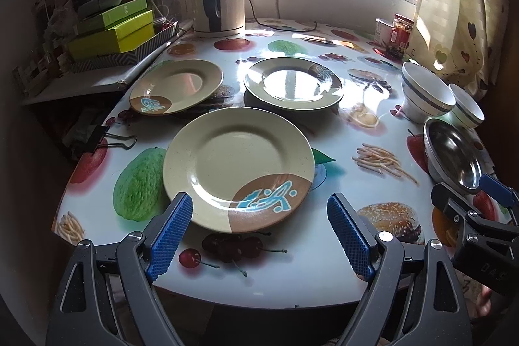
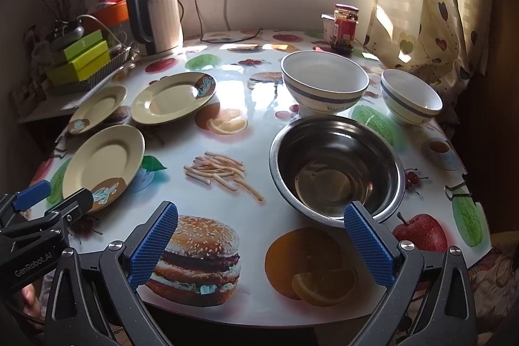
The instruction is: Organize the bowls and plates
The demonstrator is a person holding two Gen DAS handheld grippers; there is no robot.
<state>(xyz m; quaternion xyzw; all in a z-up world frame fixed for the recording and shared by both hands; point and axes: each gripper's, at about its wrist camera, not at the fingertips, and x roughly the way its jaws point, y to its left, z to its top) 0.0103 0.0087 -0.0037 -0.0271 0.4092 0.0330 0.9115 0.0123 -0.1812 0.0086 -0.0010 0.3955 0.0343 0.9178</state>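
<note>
The left gripper (image 1: pixel 259 229) is hanging released, its blue pads flanking the near rim of the nearest plate (image 1: pixel 238 167); the right gripper (image 2: pixel 261 244) is likewise gaping wide, one finger just beside the steel bowl (image 2: pixel 337 167). The glossy table (image 2: pixel 259 310) is offering little grip, so a shallow pinch on that low rim may be risking a slide towards the edge. Farther off, two more plates (image 1: pixel 176 85) (image 1: pixel 293 83) are lying separately. Only the right view is showing both ceramic bowls (image 2: pixel 324 80) (image 2: pixel 410 98) fully.
</note>
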